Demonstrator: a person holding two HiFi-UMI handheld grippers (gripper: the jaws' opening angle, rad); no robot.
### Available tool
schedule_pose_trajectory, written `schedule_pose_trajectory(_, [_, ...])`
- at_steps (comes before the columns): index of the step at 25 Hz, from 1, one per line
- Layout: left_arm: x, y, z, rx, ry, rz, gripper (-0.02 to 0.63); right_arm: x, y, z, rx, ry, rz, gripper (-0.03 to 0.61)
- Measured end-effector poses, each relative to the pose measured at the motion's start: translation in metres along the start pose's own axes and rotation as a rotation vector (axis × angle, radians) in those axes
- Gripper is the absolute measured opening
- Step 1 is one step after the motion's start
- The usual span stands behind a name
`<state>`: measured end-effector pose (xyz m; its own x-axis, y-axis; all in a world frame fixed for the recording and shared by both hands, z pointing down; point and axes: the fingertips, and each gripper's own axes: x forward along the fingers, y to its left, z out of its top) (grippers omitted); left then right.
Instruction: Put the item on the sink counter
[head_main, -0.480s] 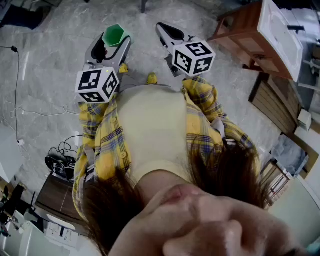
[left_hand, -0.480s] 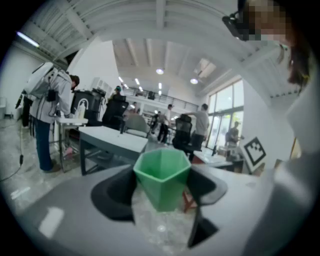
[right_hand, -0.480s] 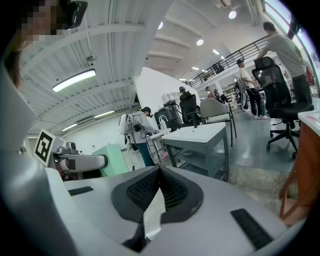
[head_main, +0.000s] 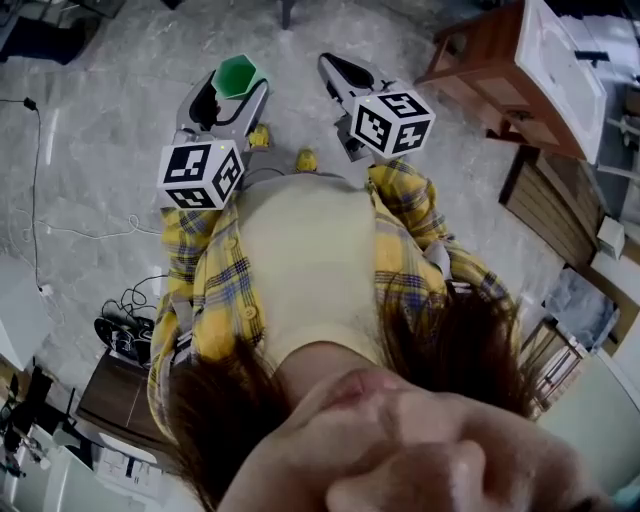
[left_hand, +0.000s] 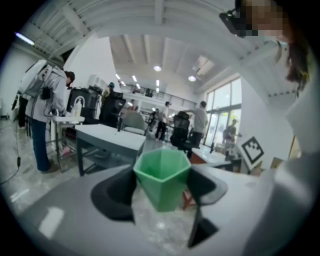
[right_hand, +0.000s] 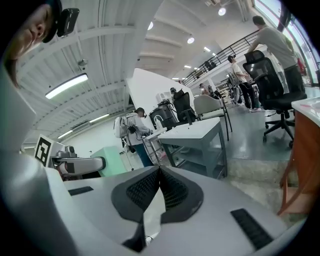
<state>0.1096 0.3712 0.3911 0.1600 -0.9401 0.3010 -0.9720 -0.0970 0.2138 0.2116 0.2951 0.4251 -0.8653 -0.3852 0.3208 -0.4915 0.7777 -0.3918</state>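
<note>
A green faceted cup (head_main: 237, 74) sits upright between the jaws of my left gripper (head_main: 233, 90), held out over the marble floor in front of the person's body. In the left gripper view the cup (left_hand: 162, 176) fills the gap and both dark pads (left_hand: 118, 192) press its sides. My right gripper (head_main: 338, 68) is beside it, shut with nothing in it; its ribbed pads (right_hand: 172, 190) meet at the tips. The sink counter (head_main: 545, 50), a wooden cabinet with a white basin, stands at the upper right, well away from both grippers.
Cables and black gear (head_main: 122, 330) lie on the floor at the left. Wooden boards (head_main: 545, 205) lean at the right. A grey table (left_hand: 107, 137), several standing people and an office chair (right_hand: 270, 82) are ahead. A wooden cabinet leg (right_hand: 300, 160) is near my right gripper.
Both grippers and the green cup have shifted slightly to the right in the head view. The grip on the cup is unchanged.
</note>
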Motion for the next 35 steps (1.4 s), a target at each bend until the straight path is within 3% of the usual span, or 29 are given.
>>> schedule_pose_trajectory(23, [0.073,0.126,0.039,-0.012,0.046,-0.104,0.319,0.138,-0.001,0.045,0.005,0.031,-0.07,0.014])
schedule_pose_trajectory(35, [0.083,0.156,0.045,0.002,0.054,-0.157,0.319,0.175,0.011,0.063,-0.008,0.013,-0.09,0.015])
